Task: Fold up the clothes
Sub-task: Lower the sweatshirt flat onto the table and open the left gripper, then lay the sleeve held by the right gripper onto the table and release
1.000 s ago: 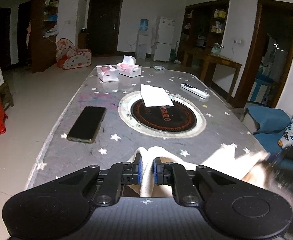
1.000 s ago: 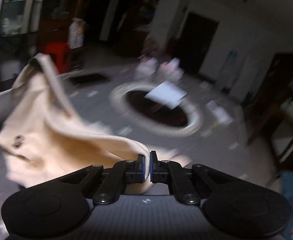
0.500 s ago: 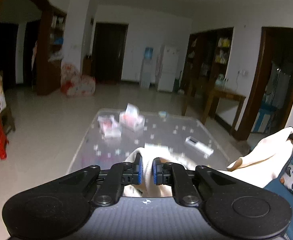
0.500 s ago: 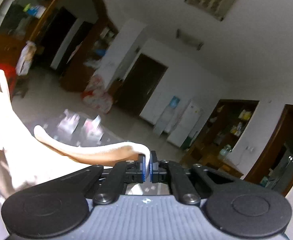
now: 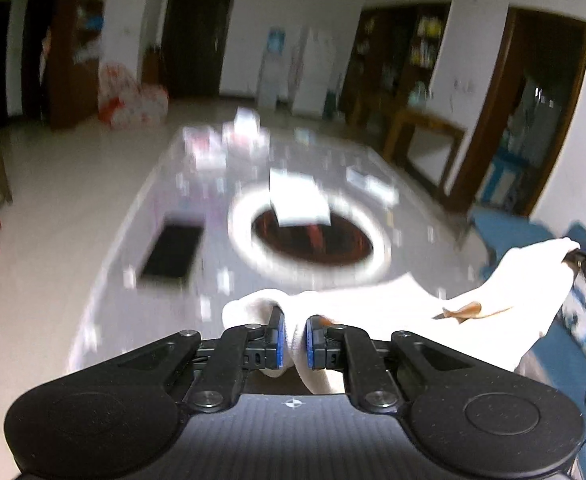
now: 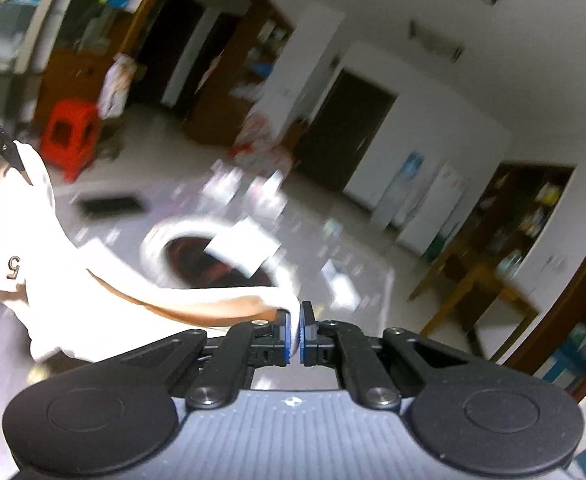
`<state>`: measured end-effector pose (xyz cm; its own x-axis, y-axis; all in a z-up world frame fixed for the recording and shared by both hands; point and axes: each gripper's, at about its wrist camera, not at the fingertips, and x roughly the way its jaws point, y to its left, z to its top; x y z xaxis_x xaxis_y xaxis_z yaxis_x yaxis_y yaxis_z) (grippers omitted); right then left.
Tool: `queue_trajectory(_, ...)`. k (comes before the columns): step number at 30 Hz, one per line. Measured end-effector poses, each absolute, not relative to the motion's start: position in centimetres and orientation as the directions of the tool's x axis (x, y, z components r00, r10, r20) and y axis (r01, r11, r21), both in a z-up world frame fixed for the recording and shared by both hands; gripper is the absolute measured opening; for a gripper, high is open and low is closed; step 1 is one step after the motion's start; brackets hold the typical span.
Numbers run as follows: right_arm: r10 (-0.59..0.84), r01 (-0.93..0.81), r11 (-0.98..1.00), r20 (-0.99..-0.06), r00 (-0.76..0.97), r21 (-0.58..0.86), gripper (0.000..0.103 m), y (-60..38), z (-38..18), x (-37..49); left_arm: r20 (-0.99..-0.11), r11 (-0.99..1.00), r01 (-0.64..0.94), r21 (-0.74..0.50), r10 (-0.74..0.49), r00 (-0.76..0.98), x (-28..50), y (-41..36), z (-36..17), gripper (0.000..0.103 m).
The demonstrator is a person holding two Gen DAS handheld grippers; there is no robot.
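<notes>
A cream-white garment (image 5: 433, 312) hangs stretched in the air between both grippers, above the near end of the grey starred table (image 5: 165, 280). My left gripper (image 5: 293, 338) is shut on a bunched edge of it. In the right wrist view the same garment (image 6: 53, 248) sags to the left, with a dark "5" mark on it, and my right gripper (image 6: 295, 334) is shut on its other edge. The right gripper shows at the far right edge of the left wrist view, holding the cloth's corner (image 5: 565, 246). The left gripper's tip (image 6: 9, 152) holds the cloth at upper left.
On the table lie a black phone (image 5: 173, 252), a round dark hotplate with a white ring (image 5: 313, 236), a white paper sheet (image 5: 297, 200), a white remote (image 5: 369, 184) and tissue packs (image 5: 225, 144). A blue sofa (image 5: 505, 228) stands right, a red stool (image 6: 71, 132) left.
Both grippers lifted the garment off the table and have tilted back down; the table fills more of both views than half a second ago. The cloth stays spread between them.
</notes>
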<state>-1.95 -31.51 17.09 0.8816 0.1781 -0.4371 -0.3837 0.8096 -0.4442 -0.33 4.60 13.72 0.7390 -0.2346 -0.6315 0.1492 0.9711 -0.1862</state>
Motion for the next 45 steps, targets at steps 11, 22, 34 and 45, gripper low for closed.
queue_trajectory(11, 0.148, -0.487, 0.824, -0.718, 0.680, -0.291, 0.014, -34.0, 5.3, -11.3, -0.769, 0.969, 0.105, -0.222, -0.240, 0.592, -8.7, 4.7, 4.0, 0.016)
queue_trajectory(22, 0.219, -0.595, 0.759, -0.756, 0.617, -0.266, 0.036, -35.2, 7.3, -14.6, -0.752, 0.983, 0.074, -0.165, -0.174, 0.636, -10.5, 6.2, 5.3, 0.044)
queue_trajectory(34, 0.405, -0.712, 0.685, -0.731, 0.549, -0.155, 0.034, -29.0, 5.4, -13.5, -0.704, 0.944, 0.260, -0.204, -0.326, 0.631, -9.8, 0.5, 5.6, 0.042)
queue_trajectory(45, 0.444, -0.691, 0.717, -0.702, 0.557, -0.095, 0.019, -26.4, 2.2, -12.4, -0.674, 0.863, 0.392, -0.318, -0.497, 0.546, -9.6, -4.9, 2.1, 0.040)
